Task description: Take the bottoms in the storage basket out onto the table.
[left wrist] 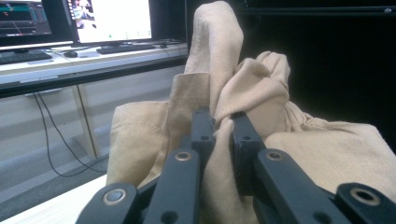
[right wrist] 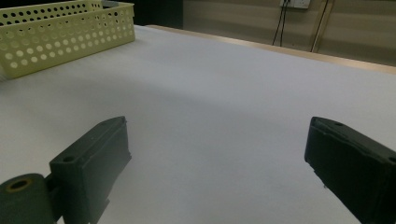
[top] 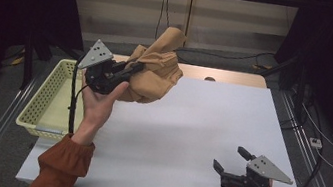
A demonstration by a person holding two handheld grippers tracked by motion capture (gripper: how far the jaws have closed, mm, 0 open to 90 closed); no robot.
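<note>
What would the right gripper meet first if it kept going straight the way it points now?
Probably nothing soon. The open right gripper points across bare white table, and its own view shows free surface ahead. The yellow basket sits off to the side of that line, though depth is hard to judge.

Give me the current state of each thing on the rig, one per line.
Left gripper: shut on the tan cloth, raised above the table.
Crumpled tan cloth: bunched, lifted, pinched at a fold.
Right gripper: open, empty, low over the white table.
Pale yellow perforated plastic basket: upright at the table's left edge.
</note>
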